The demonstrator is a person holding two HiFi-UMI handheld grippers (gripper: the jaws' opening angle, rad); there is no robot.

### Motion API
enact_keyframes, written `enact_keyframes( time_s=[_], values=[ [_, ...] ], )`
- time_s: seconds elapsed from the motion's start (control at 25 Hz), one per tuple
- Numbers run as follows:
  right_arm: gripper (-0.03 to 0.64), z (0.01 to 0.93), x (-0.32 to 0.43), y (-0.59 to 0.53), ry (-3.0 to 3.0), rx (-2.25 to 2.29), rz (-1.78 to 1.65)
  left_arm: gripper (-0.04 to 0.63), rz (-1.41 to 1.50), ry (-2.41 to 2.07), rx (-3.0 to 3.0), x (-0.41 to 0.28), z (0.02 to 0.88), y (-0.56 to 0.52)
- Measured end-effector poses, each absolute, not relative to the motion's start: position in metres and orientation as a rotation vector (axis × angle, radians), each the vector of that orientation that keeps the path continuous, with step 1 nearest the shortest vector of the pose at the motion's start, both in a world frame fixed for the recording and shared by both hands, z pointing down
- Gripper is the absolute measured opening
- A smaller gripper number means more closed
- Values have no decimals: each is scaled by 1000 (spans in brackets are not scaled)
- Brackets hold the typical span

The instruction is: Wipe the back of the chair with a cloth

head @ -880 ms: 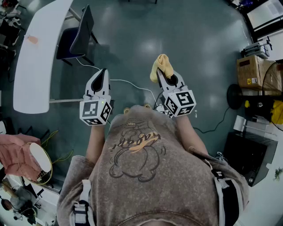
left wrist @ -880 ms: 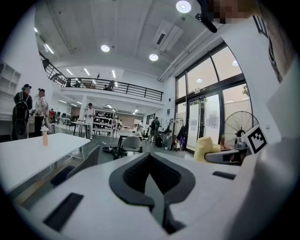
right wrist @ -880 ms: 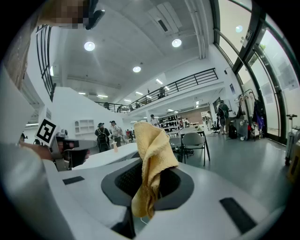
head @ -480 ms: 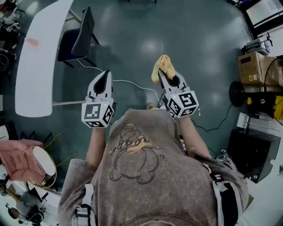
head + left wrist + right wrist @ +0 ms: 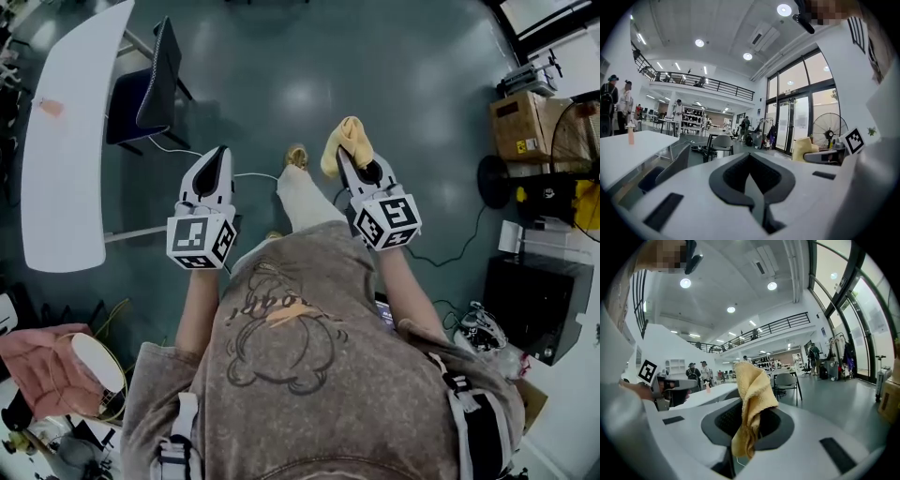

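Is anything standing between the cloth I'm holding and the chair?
Nothing visible does. The right hand-held gripper holds the cloth, and only bare floor with a thin cable lies toward the chair.

Both arms forward; left claw (image 5: pixel 220 153) closed; right claw (image 5: pixel 343 159) pinching cloth (image 5: pixel 345 139).

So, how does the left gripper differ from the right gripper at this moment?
The left gripper has jaws shut on nothing; the right gripper has jaws shut on a yellow cloth. The cloth sticks out past the right gripper's jaws; the left gripper's stand bare. Both carry a marker cube.
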State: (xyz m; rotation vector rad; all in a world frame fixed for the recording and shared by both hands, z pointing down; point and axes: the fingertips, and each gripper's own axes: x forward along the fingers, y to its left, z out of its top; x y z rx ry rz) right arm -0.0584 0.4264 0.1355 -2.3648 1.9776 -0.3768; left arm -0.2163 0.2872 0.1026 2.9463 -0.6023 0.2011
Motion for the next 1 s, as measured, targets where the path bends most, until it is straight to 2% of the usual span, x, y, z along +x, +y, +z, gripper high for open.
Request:
enact_keyframes(
  time_s=[0.4,1.0],
  values=[
    [69,137,-20,355,1980,-2374,-327,8,183,-616,2957,-181,110,221],
    [69,116,132,178,2173,-2187,-375,8,162,-813,2878,-37,92,73]
  ],
)
